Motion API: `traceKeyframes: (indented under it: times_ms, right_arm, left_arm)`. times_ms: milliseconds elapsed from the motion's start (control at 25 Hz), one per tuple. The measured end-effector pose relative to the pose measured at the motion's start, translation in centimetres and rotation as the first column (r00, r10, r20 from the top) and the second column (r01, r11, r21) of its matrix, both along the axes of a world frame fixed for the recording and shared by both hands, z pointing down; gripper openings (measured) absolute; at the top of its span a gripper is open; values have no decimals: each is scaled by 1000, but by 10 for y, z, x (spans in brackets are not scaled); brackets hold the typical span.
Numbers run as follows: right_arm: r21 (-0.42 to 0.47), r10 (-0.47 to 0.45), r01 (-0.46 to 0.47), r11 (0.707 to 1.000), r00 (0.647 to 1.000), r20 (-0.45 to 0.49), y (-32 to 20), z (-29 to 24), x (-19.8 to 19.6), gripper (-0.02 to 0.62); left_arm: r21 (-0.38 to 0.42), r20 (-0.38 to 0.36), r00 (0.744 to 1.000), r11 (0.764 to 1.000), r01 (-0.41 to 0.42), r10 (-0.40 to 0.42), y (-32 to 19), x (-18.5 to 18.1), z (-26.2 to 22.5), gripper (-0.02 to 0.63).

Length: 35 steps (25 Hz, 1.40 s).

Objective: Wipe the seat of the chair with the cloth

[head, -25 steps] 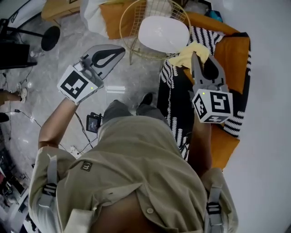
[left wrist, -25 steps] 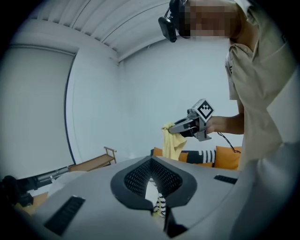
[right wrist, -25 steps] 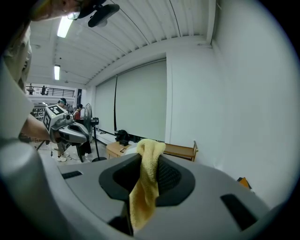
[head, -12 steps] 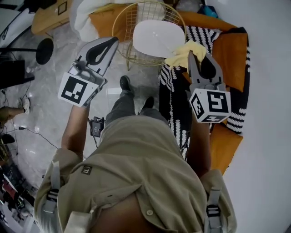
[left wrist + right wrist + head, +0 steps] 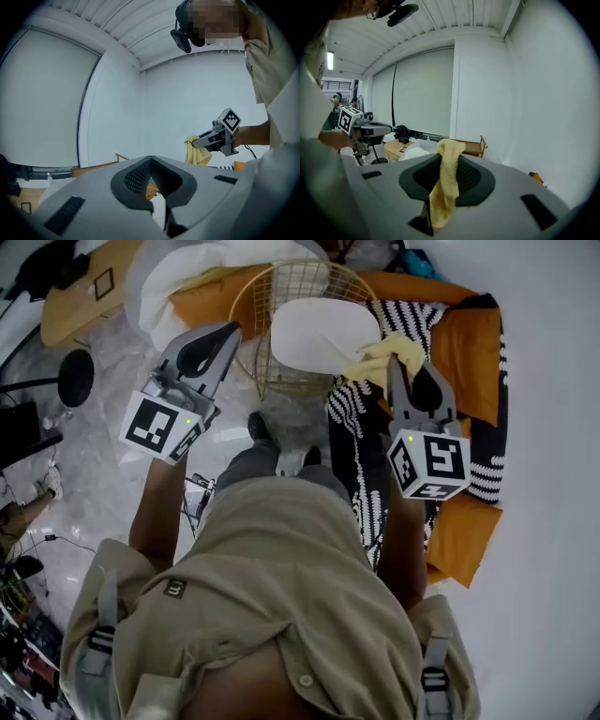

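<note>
The chair has a gold wire frame (image 5: pixel 253 296) and a white seat (image 5: pixel 323 332); it stands in front of me in the head view. My right gripper (image 5: pixel 397 362) is shut on the yellow cloth (image 5: pixel 382 356), which hangs just right of the seat's edge. In the right gripper view the cloth (image 5: pixel 445 183) is clamped between the jaws and droops toward the camera. My left gripper (image 5: pixel 232 328) is shut on nothing, held left of the chair frame. The left gripper view shows its closed jaws, with the right gripper (image 5: pixel 216 136) and cloth (image 5: pixel 197 151) beyond.
A black-and-white striped throw (image 5: pixel 361 423) covers an orange sofa (image 5: pixel 476 348) at the right. A white pillow (image 5: pixel 169 268) and a wooden table (image 5: pixel 80 292) lie at the upper left. A black round stand base (image 5: pixel 75 377) and cables (image 5: pixel 195 495) sit on the marble floor.
The person has stepped forward, one foot now near the chair. The chair sits closer in view. Both grippers keep their hold and pose, the cloth now nearer the seat's edge.
</note>
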State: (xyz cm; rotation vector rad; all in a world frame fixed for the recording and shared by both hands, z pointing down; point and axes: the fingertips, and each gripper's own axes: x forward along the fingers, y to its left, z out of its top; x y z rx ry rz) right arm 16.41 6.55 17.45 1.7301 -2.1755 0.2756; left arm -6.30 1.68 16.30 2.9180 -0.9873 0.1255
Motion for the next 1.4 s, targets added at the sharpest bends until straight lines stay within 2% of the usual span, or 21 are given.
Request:
traceKeyframes:
  times_ms: [240, 480, 880, 1040, 1160, 1400]
  right_arm:
    - [-18, 42, -42, 999, 999, -24, -35, 6, -22, 87]
    - [-40, 33, -34, 999, 999, -28, -64, 15, -26, 87]
    - [-64, -69, 69, 996, 998, 8, -124, 33, -10, 87]
    - [-83, -87, 88, 993, 996, 16, -150, 47, 6, 87]
    - [-113, -111, 113, 987, 994, 20, -168, 66, 10, 87]
    - [-169, -160, 159, 973, 987, 11, -208, 126, 11, 89]
  left_arm:
    - [-12, -18, 999, 999, -37, 37, -41, -23, 9, 15]
    - [-36, -25, 999, 999, -25, 24, -63, -29, 18, 15]
    - [-52, 31, 995, 994, 101, -99, -98, -29, 15, 15]
    - [-52, 55, 993, 993, 110, -107, -111, -13, 22, 15]
    - [-86, 62, 988, 985, 148, -143, -120, -7, 35, 15]
    - [-190, 132, 977, 963, 193, -170, -132, 1, 92, 15]
